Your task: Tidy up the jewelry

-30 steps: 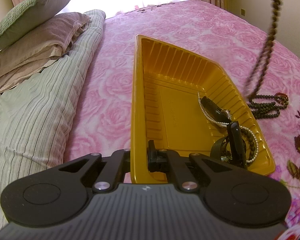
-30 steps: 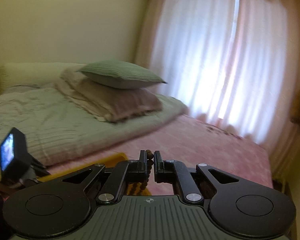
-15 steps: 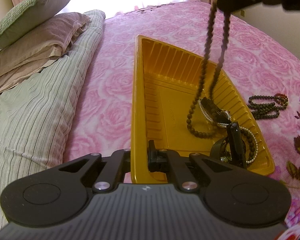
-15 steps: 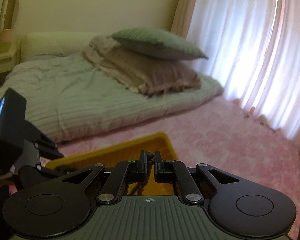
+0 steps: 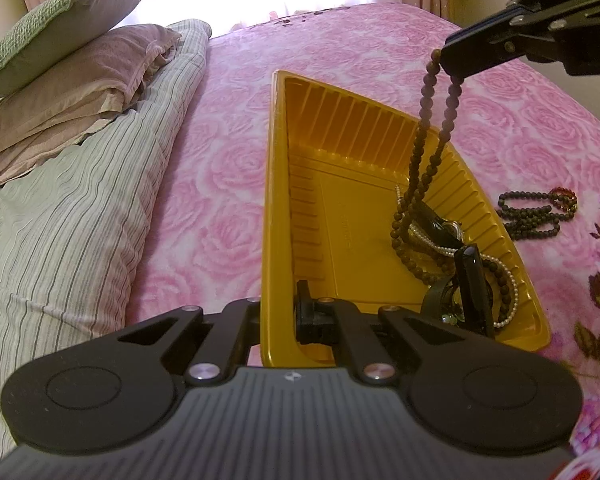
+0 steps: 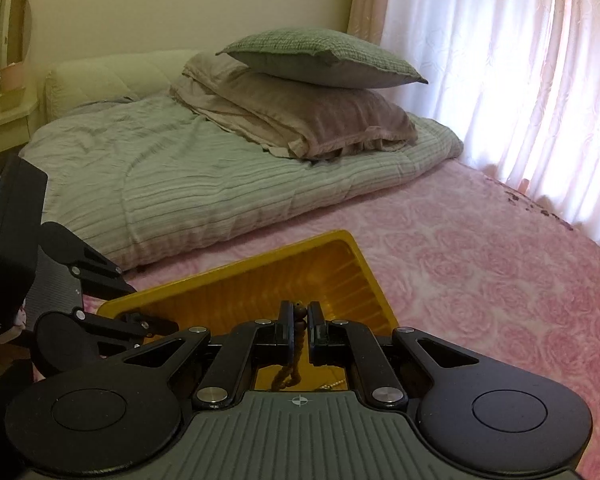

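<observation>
A yellow plastic tray [image 5: 300,152] lies on the pink rose bedspread. My left gripper [image 5: 278,312] is shut on the tray's near left rim. My right gripper [image 5: 450,62] is shut on a brown bead necklace [image 5: 420,152] that hangs down into the tray, its lower end resting on a pearl strand [image 5: 500,280] and a black watch [image 5: 472,280]. In the right wrist view the right gripper [image 6: 298,316] pinches the beads [image 6: 298,314] above the tray [image 6: 340,240]. A dark bead bracelet [image 5: 536,210] lies on the bedspread right of the tray.
A striped green quilt [image 5: 60,208] and stacked pillows [image 5: 60,52] lie left of the tray. Bright curtains [image 6: 500,80] hang beyond the bed. The left gripper's body [image 6: 60,280] shows at the left of the right wrist view.
My right gripper has carried the brown necklace from beside the tray to over it and lowered it, so its lower end now rests inside. The left gripper has stayed put.
</observation>
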{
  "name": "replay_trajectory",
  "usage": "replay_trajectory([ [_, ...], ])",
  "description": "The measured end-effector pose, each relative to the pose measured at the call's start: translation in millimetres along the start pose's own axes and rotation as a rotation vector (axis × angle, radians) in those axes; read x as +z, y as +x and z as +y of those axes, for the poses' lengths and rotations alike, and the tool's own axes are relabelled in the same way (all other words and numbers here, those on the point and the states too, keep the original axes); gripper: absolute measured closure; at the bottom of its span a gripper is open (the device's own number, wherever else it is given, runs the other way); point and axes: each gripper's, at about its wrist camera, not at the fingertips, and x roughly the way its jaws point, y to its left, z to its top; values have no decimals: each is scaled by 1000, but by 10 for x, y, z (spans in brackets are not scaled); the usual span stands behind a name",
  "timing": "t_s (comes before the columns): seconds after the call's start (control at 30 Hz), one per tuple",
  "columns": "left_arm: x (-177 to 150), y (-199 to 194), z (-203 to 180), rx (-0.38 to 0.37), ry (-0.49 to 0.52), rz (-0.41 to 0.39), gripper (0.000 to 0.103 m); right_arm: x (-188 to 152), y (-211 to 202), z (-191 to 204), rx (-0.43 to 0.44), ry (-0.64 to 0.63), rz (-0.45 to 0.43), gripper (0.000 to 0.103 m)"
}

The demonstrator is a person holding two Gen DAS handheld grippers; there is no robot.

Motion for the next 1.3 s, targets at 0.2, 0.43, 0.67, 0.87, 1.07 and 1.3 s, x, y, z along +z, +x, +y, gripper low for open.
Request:
replay_trajectory([
  [0.2, 2, 6, 5, 1, 0, 1, 100, 10, -87, -96, 0, 62, -38, 93],
  [0.43, 4, 9, 10, 1, -1, 0, 100, -373, -409, -373, -85, 237, -77, 61],
  [0.67, 3, 10, 11, 2, -2, 0, 100, -1197, -696, -678, -254, 479, -24, 57],
  [0.87, 1, 7, 18, 2, -2, -1, 100, -1846, -833, -732, -419, 561, 74, 57],
  [1.07, 4, 1, 23, 3, 1, -1, 100, -2195, -863, -747, -450, 629, 106, 57],
  [1.3, 2, -5, 33, 6, 3, 0, 99, -2210, -705, -888, -461, 626, 88, 57],
])
